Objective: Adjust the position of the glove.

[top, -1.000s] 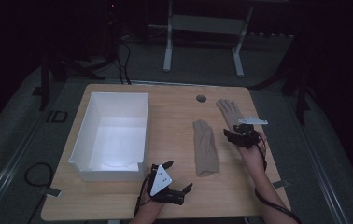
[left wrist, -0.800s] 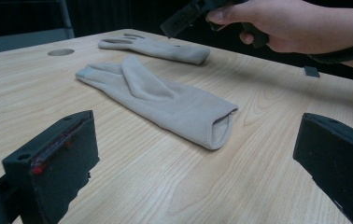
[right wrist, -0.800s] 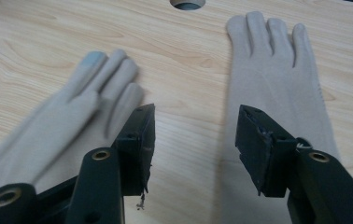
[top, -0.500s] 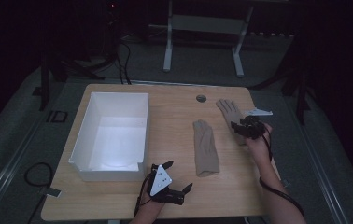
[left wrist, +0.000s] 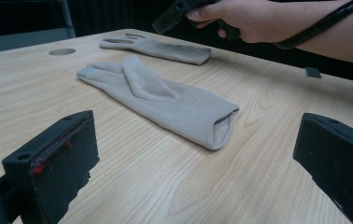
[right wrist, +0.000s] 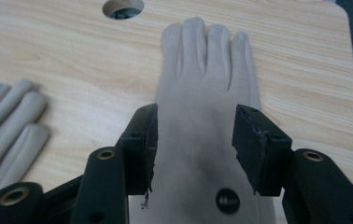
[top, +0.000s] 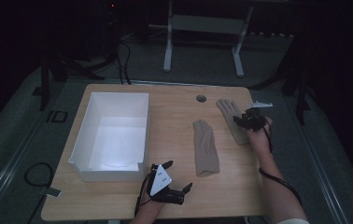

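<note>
Two beige gloves lie flat on the wooden table. One glove (top: 205, 148) (left wrist: 160, 99) rests mid-table with its cuff toward the front. The other glove (top: 230, 119) (right wrist: 202, 116) lies at the far right, fingers pointing away. My right gripper (top: 245, 117) (right wrist: 194, 140) hovers open just above that glove's palm, a jaw on each side of it. Near the front edge my left gripper (top: 177, 178) (left wrist: 193, 158) stands open with its jaws wide apart and nothing between them. It points at the middle glove's cuff.
A white open box (top: 111, 135) stands on the left half of the table (top: 174, 112). A round cable hole (top: 201, 98) (right wrist: 122, 8) sits near the far edge. The table's right edge is close beside the right glove. Dark floor and a metal stand lie beyond.
My right gripper has moved forward and away from the person, from beside the right glove's cuff to over its palm. The left gripper has stayed put.
</note>
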A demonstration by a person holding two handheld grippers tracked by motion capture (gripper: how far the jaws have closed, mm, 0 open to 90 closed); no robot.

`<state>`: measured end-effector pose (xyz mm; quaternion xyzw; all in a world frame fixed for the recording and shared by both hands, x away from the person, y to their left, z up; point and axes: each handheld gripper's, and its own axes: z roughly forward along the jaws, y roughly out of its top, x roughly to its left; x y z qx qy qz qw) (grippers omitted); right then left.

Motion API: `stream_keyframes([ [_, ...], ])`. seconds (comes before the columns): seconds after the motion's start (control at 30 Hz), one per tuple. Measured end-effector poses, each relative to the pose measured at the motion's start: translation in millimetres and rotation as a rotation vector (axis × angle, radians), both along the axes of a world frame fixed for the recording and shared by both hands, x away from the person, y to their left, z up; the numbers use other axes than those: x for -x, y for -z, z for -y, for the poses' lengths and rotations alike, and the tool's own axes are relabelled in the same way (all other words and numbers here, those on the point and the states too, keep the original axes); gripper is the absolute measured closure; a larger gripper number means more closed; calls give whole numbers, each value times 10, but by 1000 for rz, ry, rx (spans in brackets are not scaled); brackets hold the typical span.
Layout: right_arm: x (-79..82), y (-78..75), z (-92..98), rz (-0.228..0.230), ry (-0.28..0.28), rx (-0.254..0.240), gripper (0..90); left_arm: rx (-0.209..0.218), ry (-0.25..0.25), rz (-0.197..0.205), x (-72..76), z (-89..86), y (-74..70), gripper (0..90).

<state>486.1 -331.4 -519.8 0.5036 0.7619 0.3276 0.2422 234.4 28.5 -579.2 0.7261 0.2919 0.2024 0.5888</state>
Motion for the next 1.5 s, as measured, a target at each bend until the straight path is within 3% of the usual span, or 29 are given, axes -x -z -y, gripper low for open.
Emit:
stream_keyframes([
  [0.3, -159, 48, -20, -13, 19, 22, 518, -3, 2, 4, 1, -4, 0, 3],
  [0.67, -214, 275, 23, -49, 31, 45, 510, 2, -1, -3, -2, -7, 0, 3],
  [0.9, -205, 327, 37, -44, 6, 34, 638, 2, -2, -2, -1, -6, 0, 4],
  [0.93, -206, 324, 43, -49, 6, 29, 659, 2, -2, -2, -1, -5, 0, 3],
  [0.97, -205, 321, 37, -47, 5, 43, 737, 1, -2, -1, 0, -4, 0, 3],
  [1.1, -195, 289, -38, -60, 32, 89, 822, -8, 0, 8, 9, 4, 0, 4],
  [1.23, -153, 209, -27, -63, 80, 5, 835, -3, 1, 6, 7, -1, 0, 4],
  [1.4, -42, 36, -48, -25, 92, 1, 835, 2, -2, 2, 5, -4, 1, 4],
  [1.5, 39, -104, -43, -5, 102, -29, 836, -2, -2, 4, 4, -3, 0, 4],
])
